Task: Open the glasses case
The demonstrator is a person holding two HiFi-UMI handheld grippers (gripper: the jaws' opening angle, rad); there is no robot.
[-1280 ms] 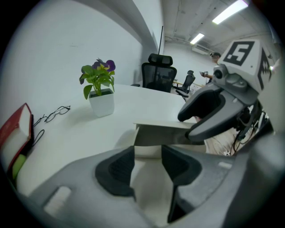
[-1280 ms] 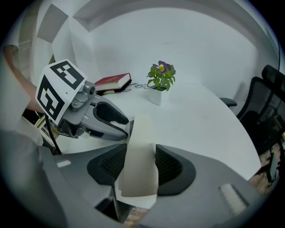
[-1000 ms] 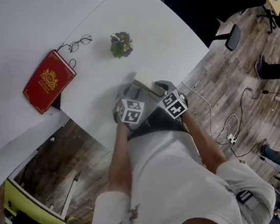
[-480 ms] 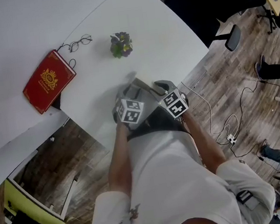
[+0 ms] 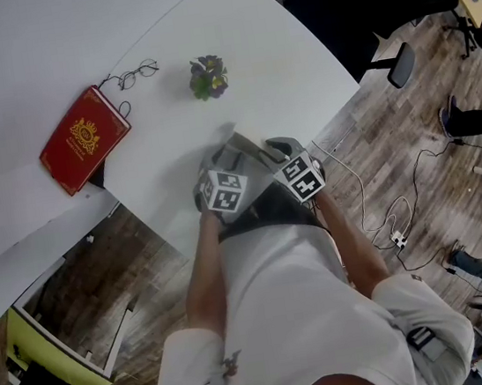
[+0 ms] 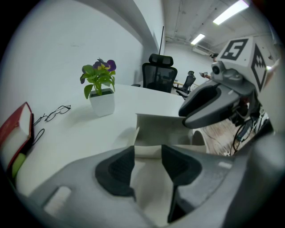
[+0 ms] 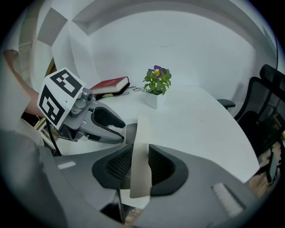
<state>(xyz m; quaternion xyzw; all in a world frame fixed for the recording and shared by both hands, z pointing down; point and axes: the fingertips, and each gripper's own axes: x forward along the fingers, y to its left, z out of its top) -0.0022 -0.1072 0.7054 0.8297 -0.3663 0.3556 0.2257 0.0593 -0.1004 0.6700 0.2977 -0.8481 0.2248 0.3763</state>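
Now the right gripper (image 7: 139,165), jaws just closing onto the lid (image 7: 143,129) between them, should lift gently — left gripper (image 6: 148,165) clamps the glasses case (image 6: 160,129) steady.

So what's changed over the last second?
The right gripper has just been closing its jaws onto the upright lid between them. Nothing else visibly moved: the left gripper holds the glasses case; red book, eyeglasses and potted plant unchanged.

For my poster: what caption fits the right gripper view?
Right gripper, jaws just closing on the glasses case lid, left gripper beside it.
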